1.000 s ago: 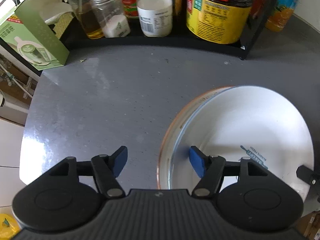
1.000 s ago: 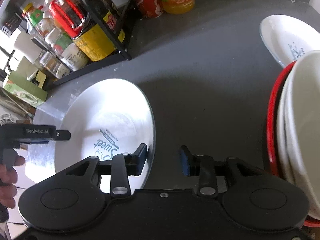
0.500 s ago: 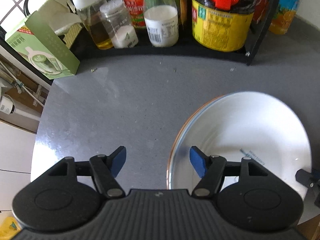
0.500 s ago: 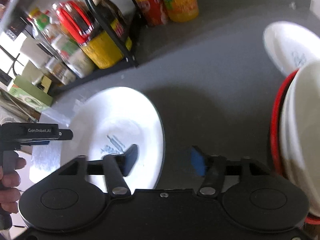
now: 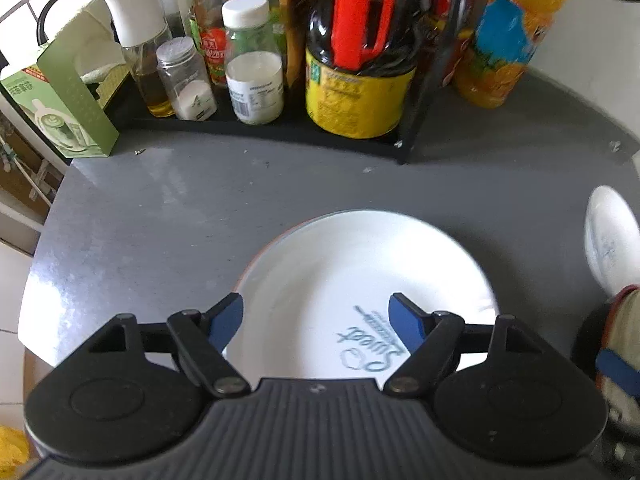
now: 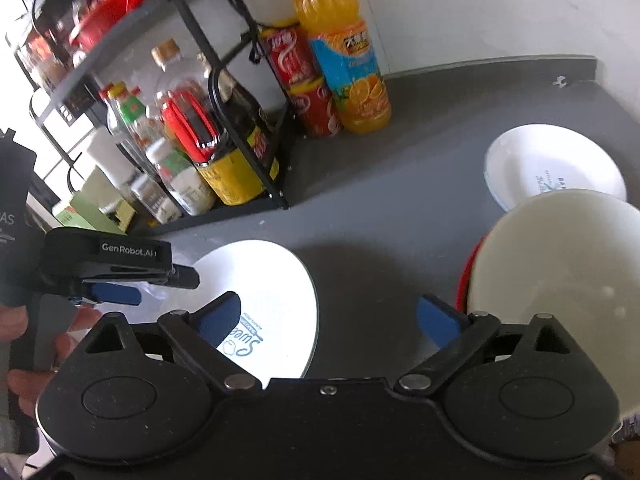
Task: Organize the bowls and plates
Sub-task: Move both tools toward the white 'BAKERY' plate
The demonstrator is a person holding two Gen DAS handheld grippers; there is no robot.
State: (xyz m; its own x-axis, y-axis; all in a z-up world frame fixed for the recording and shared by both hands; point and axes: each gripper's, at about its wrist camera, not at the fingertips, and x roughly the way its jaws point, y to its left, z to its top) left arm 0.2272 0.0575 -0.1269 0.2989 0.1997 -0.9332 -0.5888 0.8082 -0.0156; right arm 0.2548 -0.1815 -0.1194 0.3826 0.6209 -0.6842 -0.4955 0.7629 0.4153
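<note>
Both tools, left tool (image 5: pixel 316 318) and right tool (image 6: pixel 330 318), are lifting wide and empty off the round white printed plate (image 5: pixel 360 280), leaving it lying on the grey table (image 5: pixel 168 216), seemingly placed.

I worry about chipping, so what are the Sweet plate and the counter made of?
Sweet plate: probably glazed ceramic, glossy white with a bright glare and printed lettering; melamine isn't ruled out. Counter: grey, faintly speckled, semi-gloss with window reflections, likely stone or a composite.

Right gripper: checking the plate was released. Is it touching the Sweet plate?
Apart. In the right wrist view the right gripper has just been opening; bare counter shows beside the Sweet plate, pads clear of its rim.
</note>
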